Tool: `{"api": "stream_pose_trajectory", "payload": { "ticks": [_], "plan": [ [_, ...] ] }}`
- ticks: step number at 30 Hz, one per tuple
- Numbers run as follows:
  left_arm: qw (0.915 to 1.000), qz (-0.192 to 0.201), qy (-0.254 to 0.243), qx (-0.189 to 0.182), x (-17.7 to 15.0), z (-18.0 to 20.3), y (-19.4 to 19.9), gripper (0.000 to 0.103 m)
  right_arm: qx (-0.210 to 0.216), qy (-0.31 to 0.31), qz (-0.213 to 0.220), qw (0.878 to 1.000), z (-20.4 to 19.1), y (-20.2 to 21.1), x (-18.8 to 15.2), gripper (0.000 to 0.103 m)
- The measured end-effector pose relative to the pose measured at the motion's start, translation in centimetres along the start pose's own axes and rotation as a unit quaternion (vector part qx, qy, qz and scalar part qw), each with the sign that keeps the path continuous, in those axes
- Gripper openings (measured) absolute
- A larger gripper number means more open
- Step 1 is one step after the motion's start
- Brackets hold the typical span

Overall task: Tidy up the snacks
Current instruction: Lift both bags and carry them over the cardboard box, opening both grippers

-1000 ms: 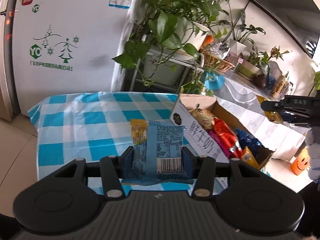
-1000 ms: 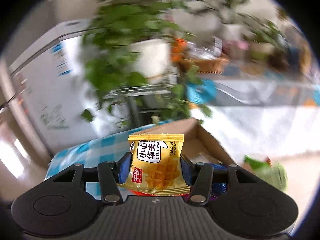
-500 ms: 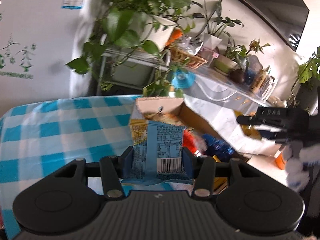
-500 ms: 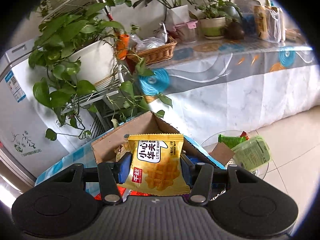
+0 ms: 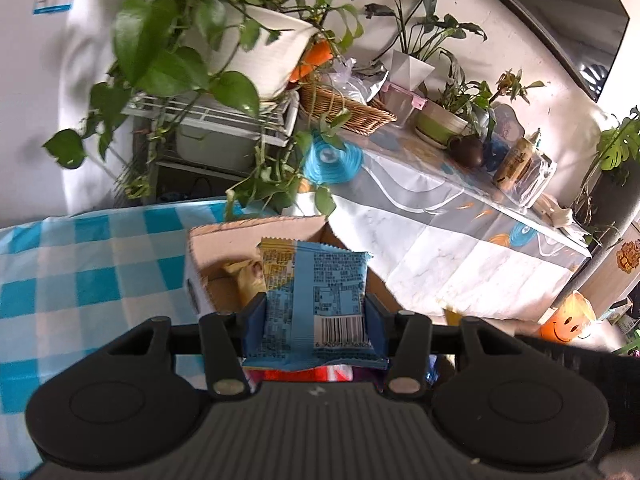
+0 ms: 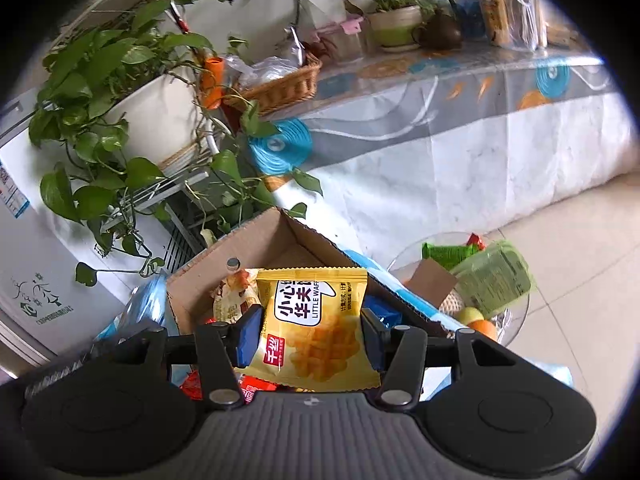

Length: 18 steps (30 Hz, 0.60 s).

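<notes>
My left gripper (image 5: 314, 322) is shut on a blue snack packet (image 5: 320, 304) with its barcode side up, held over an open cardboard box (image 5: 224, 240). My right gripper (image 6: 310, 334) is shut on a yellow waffle packet (image 6: 316, 328), held over the same cardboard box (image 6: 256, 240). Several snack packets lie inside the box, among them a tan one (image 6: 232, 300) and red ones (image 6: 252, 384). The box stands on a blue-and-white checked tablecloth (image 5: 80, 280).
A potted trailing plant (image 5: 224, 40) on a white rack stands behind the table. A long side table with a wicker basket (image 5: 344, 108) and pots runs to the right. A glass bowl with green packets (image 6: 480, 276) sits low at the right.
Both grippers have moved over the box, still holding their packets. The left view has swung right, away from the fridge. The right gripper no longer shows in the left view.
</notes>
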State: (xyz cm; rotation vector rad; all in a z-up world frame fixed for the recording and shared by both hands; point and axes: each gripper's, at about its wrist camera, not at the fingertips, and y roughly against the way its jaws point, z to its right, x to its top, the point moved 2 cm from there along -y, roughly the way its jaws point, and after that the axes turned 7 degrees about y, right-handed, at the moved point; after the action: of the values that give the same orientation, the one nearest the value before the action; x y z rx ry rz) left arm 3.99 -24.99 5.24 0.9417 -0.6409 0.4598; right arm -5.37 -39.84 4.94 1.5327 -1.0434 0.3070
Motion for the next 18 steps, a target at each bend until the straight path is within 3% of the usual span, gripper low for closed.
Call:
{"api": "stream_pose_trajectory", "payload": {
  "ticks": [3,5,7,15,18],
  "plan": [
    [1.0000,-0.004,0.003,0.003,0.7,0.8,-1.4,0.052,0.003,-0.012,-0.004,1.000,0.3,-0.2,0.1,0.060],
    [1.0000,-0.006,0.001,0.003,1.0,1.2,-1.9,0.072,0.005,-0.016,-0.003,1.000,0.4,-0.1,0.1,0.063],
    [0.9997,-0.002,-0.007,0.022,1.1,1.7,-1.9,0.085,0.003,-0.015,-0.004,1.000,0.4,-0.1,0.1,0.077],
    [0.9966,-0.006,-0.046,0.068,1.2,2.2,-0.7,0.092,0.000,-0.006,-0.003,1.000,0.1,0.0,0.1,0.078],
    [0.9932,-0.005,-0.057,0.102,1.2,1.9,-0.1,0.093,-0.007,0.003,-0.010,1.000,0.0,-0.2,0.0,0.082]
  ]
}}
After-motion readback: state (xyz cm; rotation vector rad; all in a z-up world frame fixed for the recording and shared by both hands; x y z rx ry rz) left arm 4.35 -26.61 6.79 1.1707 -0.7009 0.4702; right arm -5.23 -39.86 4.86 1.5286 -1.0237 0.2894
